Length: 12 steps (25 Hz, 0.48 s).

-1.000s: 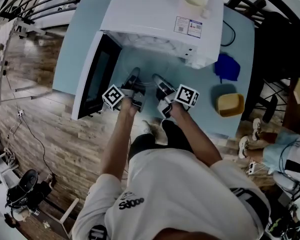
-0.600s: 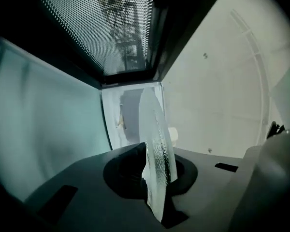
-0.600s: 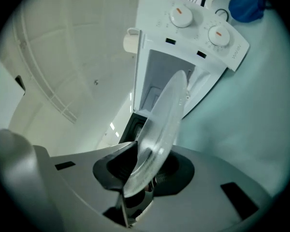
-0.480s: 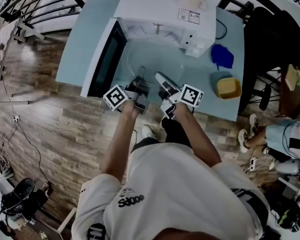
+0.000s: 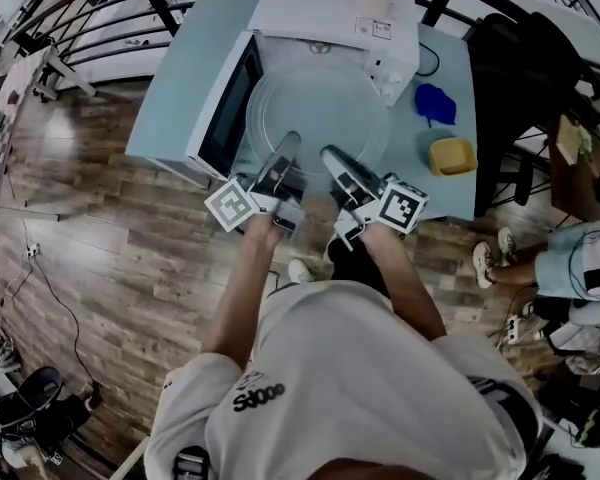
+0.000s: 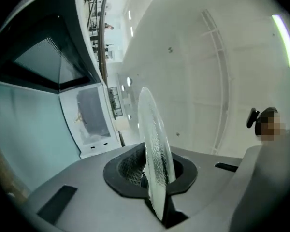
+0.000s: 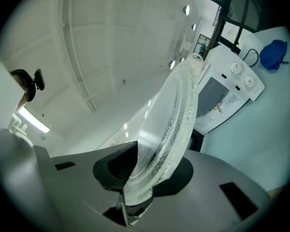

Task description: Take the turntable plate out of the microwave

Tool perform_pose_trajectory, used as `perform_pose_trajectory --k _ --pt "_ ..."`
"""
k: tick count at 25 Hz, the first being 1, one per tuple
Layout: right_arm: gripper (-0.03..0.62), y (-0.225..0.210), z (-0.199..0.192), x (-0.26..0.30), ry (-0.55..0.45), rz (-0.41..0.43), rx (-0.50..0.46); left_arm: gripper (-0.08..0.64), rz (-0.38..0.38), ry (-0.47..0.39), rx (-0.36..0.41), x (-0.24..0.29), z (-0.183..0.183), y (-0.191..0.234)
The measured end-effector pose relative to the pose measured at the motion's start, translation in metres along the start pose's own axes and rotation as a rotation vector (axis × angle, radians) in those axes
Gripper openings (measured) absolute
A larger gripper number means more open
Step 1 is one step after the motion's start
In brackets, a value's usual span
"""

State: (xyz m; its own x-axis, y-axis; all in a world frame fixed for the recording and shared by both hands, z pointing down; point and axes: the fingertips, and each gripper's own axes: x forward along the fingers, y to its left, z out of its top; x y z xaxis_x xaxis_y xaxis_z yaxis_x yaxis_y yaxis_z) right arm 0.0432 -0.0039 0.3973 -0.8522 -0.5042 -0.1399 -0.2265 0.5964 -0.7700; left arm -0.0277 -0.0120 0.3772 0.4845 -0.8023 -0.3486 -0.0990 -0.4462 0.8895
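The glass plate sits in the upper middle of the frame, in front of the open microwave. The left gripper and right gripper are each clamped on its near rim. Both holds are thin pinches on smooth glass, so a tilt or an uneven pull between the hands could let it slip and shatter.

Left gripper clamps glass turntable plate

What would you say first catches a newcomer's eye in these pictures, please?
First, the big clear glass turntable plate, gripped at its near rim in the jaws of the left gripper and the right gripper, in front of the white microwave, whose door stands open. Next, the yellow bowl and the blue cloth on the table right of the microwave.
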Motion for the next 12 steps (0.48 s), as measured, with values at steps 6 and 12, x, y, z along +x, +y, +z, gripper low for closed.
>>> perform_pose_trajectory --k 6,12 --pt "0.067 0.046 -0.008 -0.011 0.003 0.068 -0.075 0.040 -0.069 0.005 0.065 -0.022 -0.004 -0.040" --pt "0.071 0.077 -0.020 -0.014 0.017 0.109 -0.130 0.041 -0.097 0.003 0.108 -0.045 -0.002 -0.062"
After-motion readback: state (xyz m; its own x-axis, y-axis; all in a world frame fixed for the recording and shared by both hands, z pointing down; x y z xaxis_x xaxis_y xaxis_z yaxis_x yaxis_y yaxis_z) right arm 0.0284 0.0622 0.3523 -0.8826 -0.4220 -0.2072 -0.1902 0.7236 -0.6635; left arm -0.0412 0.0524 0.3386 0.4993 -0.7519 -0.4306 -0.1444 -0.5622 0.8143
